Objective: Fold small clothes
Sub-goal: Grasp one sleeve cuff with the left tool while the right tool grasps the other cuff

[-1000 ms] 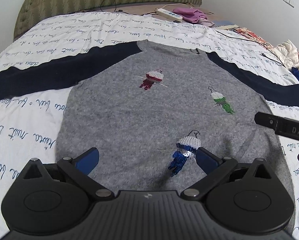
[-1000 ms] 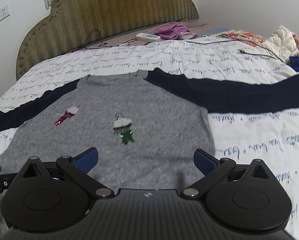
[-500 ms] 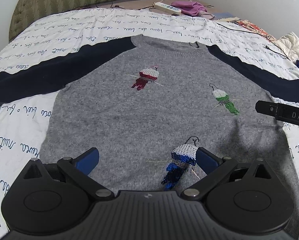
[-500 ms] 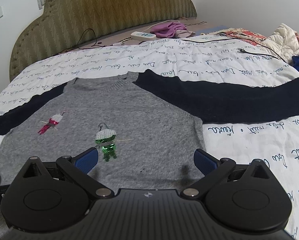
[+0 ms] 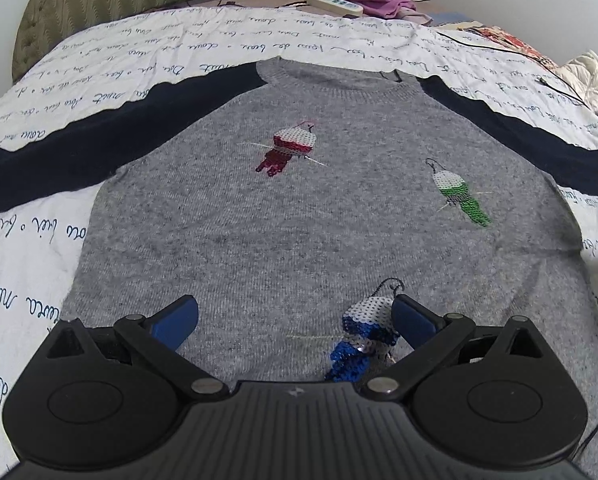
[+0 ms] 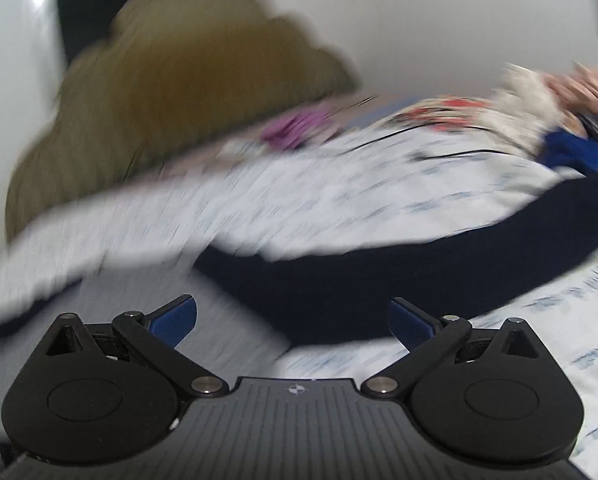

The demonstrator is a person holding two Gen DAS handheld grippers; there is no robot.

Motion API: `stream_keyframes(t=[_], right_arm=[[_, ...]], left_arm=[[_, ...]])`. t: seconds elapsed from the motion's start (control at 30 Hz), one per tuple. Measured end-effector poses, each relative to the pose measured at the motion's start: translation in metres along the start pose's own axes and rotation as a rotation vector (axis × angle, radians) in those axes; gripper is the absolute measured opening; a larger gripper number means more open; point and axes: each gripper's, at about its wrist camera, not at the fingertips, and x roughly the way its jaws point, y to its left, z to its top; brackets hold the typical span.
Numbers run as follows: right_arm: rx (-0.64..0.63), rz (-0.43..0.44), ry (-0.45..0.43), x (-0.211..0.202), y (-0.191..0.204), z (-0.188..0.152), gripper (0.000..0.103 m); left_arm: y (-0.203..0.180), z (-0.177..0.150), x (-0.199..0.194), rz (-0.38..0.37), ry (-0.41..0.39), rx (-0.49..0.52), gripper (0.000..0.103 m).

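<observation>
My black plastic left gripper (image 5: pixel 295 318) has two round humps, silver screws and blue finger pads (image 5: pixel 177 316). My black right gripper (image 6: pixel 293 318) looks the same.

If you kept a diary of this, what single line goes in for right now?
sweater: flat on bed, unfolded | left tongs: open, over hem | right tongs: open, facing dark sleeve, view blurred

Blue cursive script covers the white bedspread (image 5: pixel 111 80) — "nuit" legible at its left edge, little else.
</observation>
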Motion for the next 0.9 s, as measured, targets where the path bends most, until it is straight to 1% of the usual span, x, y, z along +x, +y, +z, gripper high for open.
stream_keyframes(t=[0.07, 0.1, 0.13, 0.2, 0.27, 0.3, 0.4, 0.47, 0.5, 0.57, 0.67, 0.73, 0.77, 0.83, 0.87, 0.9], right_arm=[[0.234, -0.020, -0.071, -0.005, -0.065, 0.017, 0.101], [0.344, -0.055, -0.099, -0.007, -0.096, 0.024, 0.093], [0.428, -0.099, -0.115, -0.009, -0.123, 0.027, 0.085], [0.516, -0.150, -0.154, -0.013, -0.167, 0.034, 0.076], [0.589, -0.170, -0.170, -0.011, -0.202, 0.040, 0.076], [0.648, -0.173, -0.183, -0.010, -0.219, 0.041, 0.076], [0.830, -0.134, -0.225, -0.001, -0.257, 0.039, 0.076], [0.907, -0.105, -0.236, 0.009, -0.271, 0.037, 0.076], [0.928, -0.093, -0.244, 0.013, -0.274, 0.038, 0.074], [0.922, -0.083, -0.251, 0.025, -0.277, 0.042, 0.072], [0.886, -0.135, -0.236, 0.041, -0.280, 0.047, 0.070], [0.889, -0.132, -0.234, 0.048, -0.284, 0.049, 0.068], [0.882, -0.131, -0.233, 0.050, -0.285, 0.049, 0.066], [0.848, -0.143, -0.239, 0.048, -0.282, 0.049, 0.045], [0.838, -0.149, -0.242, 0.048, -0.282, 0.048, 0.040], [0.830, -0.149, -0.247, 0.047, -0.281, 0.046, 0.032]], left_arm=[[0.001, 0.000, 0.002, 0.000, 0.006, -0.006, 0.103], [0.001, 0.000, 0.004, 0.001, 0.008, -0.006, 0.103], [0.000, 0.000, 0.005, 0.002, 0.010, -0.005, 0.103], [-0.001, 0.001, 0.008, 0.004, 0.013, -0.002, 0.103], [-0.003, 0.001, 0.011, 0.007, 0.016, 0.000, 0.103], [-0.004, 0.002, 0.012, 0.009, 0.017, 0.001, 0.103], [-0.008, 0.003, 0.015, 0.014, 0.022, 0.011, 0.103], [-0.011, 0.003, 0.016, 0.016, 0.022, 0.017, 0.103], [-0.012, 0.004, 0.016, 0.019, 0.024, 0.020, 0.103], [-0.014, 0.004, 0.018, 0.024, 0.028, 0.025, 0.103], [-0.015, 0.005, 0.019, 0.029, 0.029, 0.025, 0.103], [-0.015, 0.005, 0.021, 0.032, 0.031, 0.025, 0.103], [-0.016, 0.005, 0.021, 0.034, 0.033, 0.026, 0.103], [-0.016, 0.005, 0.022, 0.037, 0.034, 0.027, 0.103], [-0.017, 0.005, 0.023, 0.038, 0.032, 0.029, 0.103], [-0.017, 0.005, 0.023, 0.039, 0.031, 0.033, 0.103]])
